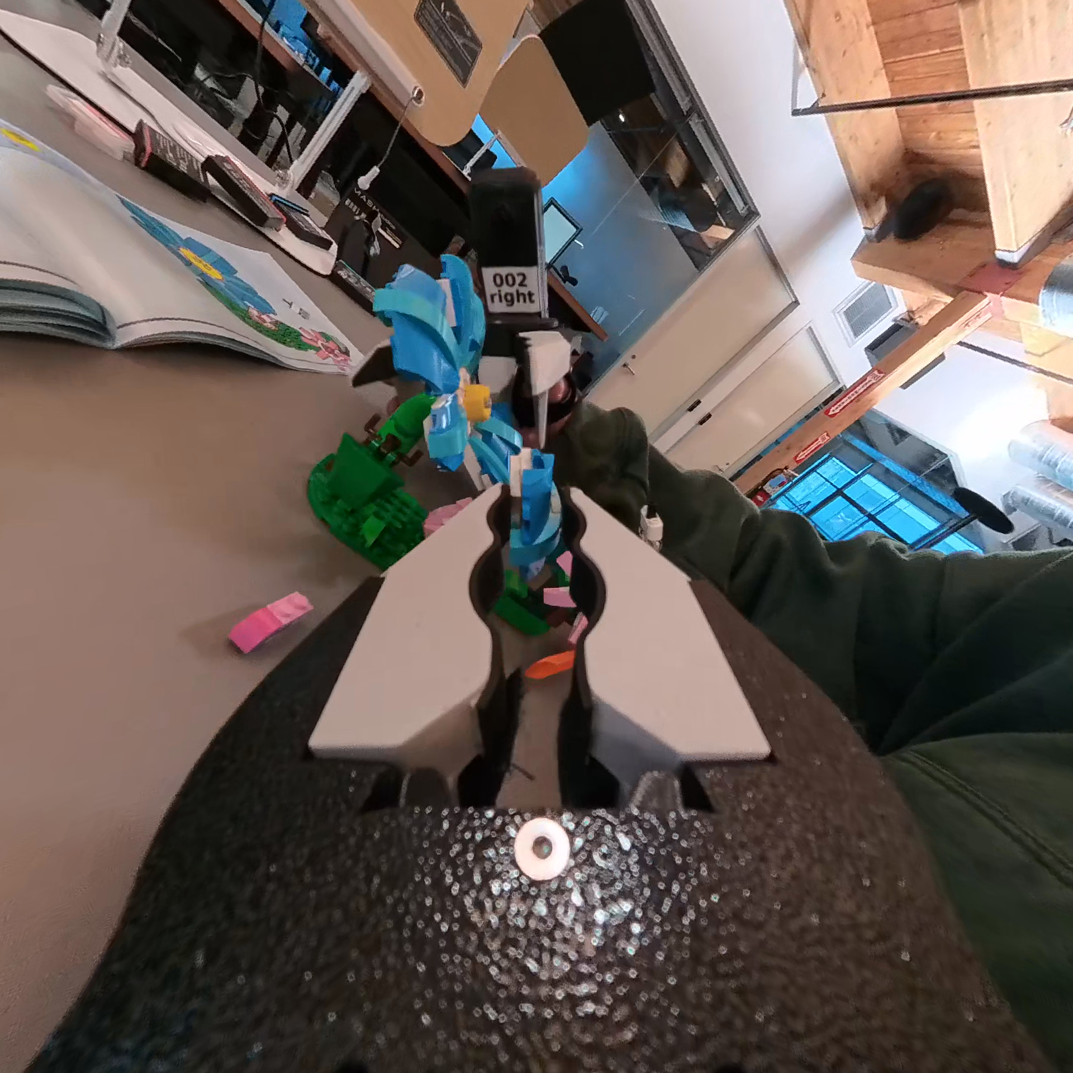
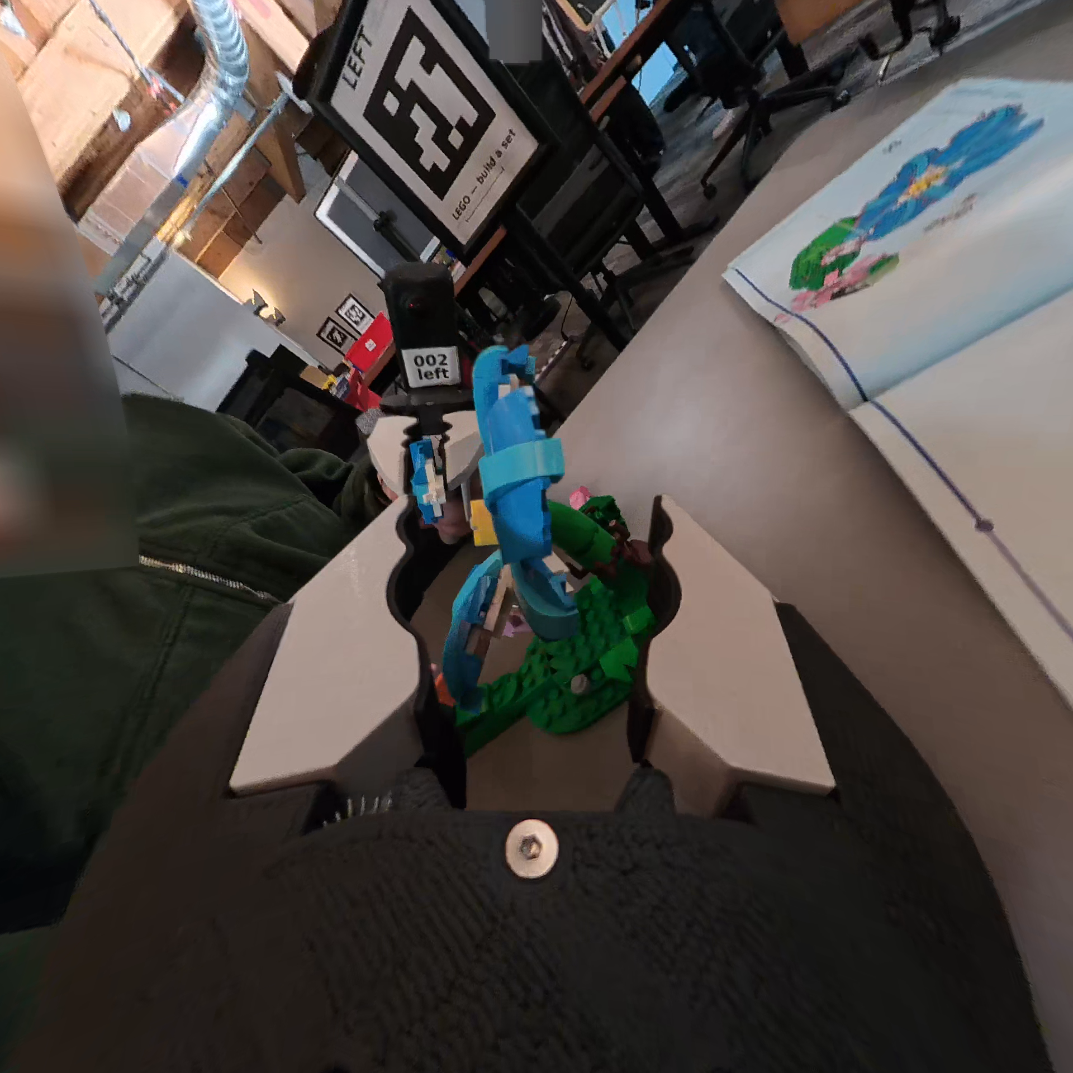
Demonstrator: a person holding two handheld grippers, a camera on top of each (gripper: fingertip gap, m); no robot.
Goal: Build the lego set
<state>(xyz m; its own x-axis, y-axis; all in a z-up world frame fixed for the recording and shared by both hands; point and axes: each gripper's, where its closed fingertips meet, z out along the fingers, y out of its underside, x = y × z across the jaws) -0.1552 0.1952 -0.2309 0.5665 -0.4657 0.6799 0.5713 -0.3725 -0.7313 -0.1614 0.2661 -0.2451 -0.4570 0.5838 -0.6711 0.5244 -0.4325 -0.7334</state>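
A blue lego flower point(image 2: 517, 511) with a yellow centre point(image 1: 476, 402) stands on a green base point(image 2: 569, 679) on the grey table. My right gripper point(image 2: 534, 511) is open, its jaws wide apart on either side of the flower head. It also shows in the left wrist view point(image 1: 461, 371), straddling the flower point(image 1: 429, 342). My left gripper point(image 1: 537, 493) is shut on a small blue and white petal piece point(image 1: 537, 522), held up beside the flower. The right wrist view shows that gripper point(image 2: 432, 464) with the petal piece point(image 2: 427, 482) left of the yellow centre.
An open instruction booklet point(image 1: 145, 278) lies on the table beyond the model and also shows in the right wrist view point(image 2: 929, 232). A loose pink brick point(image 1: 270, 621), an orange piece point(image 1: 548, 665) and small pink pieces point(image 1: 560, 595) lie near the base point(image 1: 360, 499). A green sleeve point(image 1: 813, 580) is on the right. My hands' fingertips stand some 8 cm from each other. My left gripper's tips are some 8 cm from the loose pink brick point(image 1: 270, 621).
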